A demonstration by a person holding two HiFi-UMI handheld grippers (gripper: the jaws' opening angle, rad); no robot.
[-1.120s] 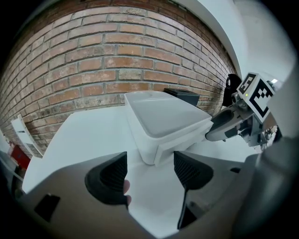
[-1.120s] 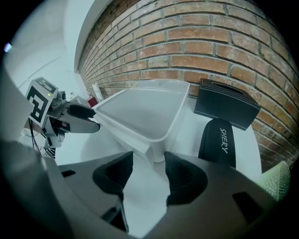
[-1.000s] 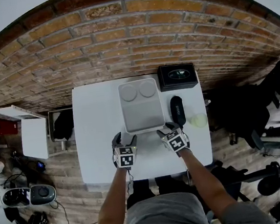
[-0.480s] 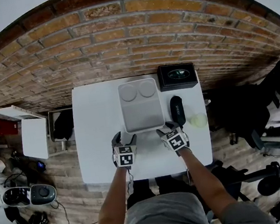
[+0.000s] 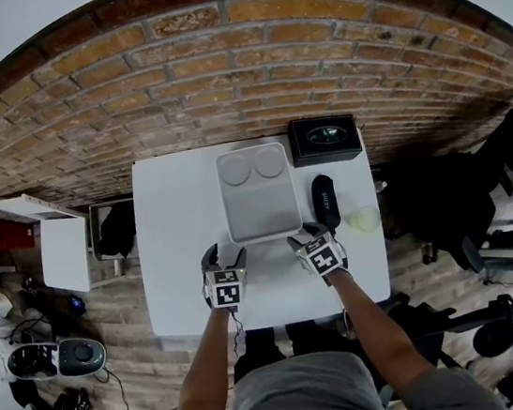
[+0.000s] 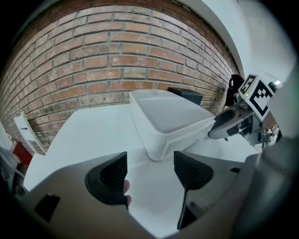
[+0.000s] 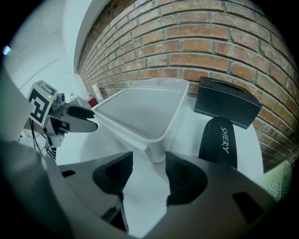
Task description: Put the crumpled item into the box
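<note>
Black case (image 7: pixel 218 140) reads "SHERY", lying beside the white box (image 7: pixel 140 109).

Left gripper (image 6: pixel 150 175) gapes empty; box (image 6: pixel 173 122) beyond

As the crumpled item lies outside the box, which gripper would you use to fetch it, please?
Probably the right gripper: its open, empty fingers are nearer the item, which lies right of the case. The left gripper is farther off.
</note>
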